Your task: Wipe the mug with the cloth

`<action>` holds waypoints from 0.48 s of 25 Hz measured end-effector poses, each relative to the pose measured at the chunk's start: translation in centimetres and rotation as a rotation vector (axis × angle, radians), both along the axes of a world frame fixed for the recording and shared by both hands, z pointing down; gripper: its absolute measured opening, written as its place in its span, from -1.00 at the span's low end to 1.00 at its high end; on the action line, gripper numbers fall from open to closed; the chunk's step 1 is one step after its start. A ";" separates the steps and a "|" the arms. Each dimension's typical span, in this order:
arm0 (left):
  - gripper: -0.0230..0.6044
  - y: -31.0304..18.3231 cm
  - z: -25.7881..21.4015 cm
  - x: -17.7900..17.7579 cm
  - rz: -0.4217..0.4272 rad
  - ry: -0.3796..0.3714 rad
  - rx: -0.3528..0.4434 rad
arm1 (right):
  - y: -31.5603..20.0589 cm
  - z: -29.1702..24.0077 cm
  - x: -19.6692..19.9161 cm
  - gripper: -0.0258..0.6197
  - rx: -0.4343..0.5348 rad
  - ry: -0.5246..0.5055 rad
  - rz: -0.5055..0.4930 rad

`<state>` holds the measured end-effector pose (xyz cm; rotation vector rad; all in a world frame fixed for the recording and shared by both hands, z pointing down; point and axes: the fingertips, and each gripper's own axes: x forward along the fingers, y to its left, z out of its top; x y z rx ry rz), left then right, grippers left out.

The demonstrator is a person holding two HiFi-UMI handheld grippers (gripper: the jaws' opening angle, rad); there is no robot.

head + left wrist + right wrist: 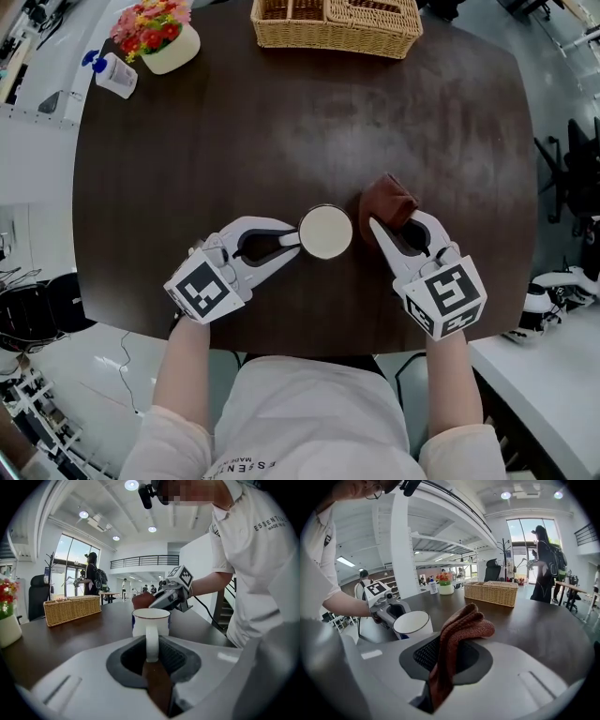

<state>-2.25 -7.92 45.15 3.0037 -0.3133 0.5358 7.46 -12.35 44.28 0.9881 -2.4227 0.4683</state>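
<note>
A white mug [325,231] stands upright on the dark table [281,131], near its front edge. My left gripper [291,242] is shut on the mug's handle [151,641], which shows pinched between the jaws in the left gripper view. The mug [412,624] appears empty in the right gripper view. A reddish-brown cloth [389,202] is bunched just right of the mug. My right gripper [394,225] is shut on the cloth [457,637], which sticks up and forward out of the jaws. The cloth is close beside the mug; contact cannot be made out.
A wicker basket [336,24] stands at the table's far edge. A flower pot [157,37] and a small white bottle [114,75] sit at the far left corner. Office chairs and white desks surround the table.
</note>
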 end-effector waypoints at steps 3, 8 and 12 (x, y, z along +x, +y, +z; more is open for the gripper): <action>-0.71 0.1 0.6 -0.2 0.004 0.019 -0.005 | 0.1 0.3 -0.3 -0.66 -0.002 -0.006 -0.004; -0.71 0.1 0.9 -0.1 -0.007 0.045 -0.033 | 0.4 0.4 0.3 -0.66 -0.006 0.002 0.013; -0.67 0.2 0.4 -0.4 -0.047 0.061 -0.054 | 0.9 0.1 0.6 -0.66 -0.008 0.003 0.033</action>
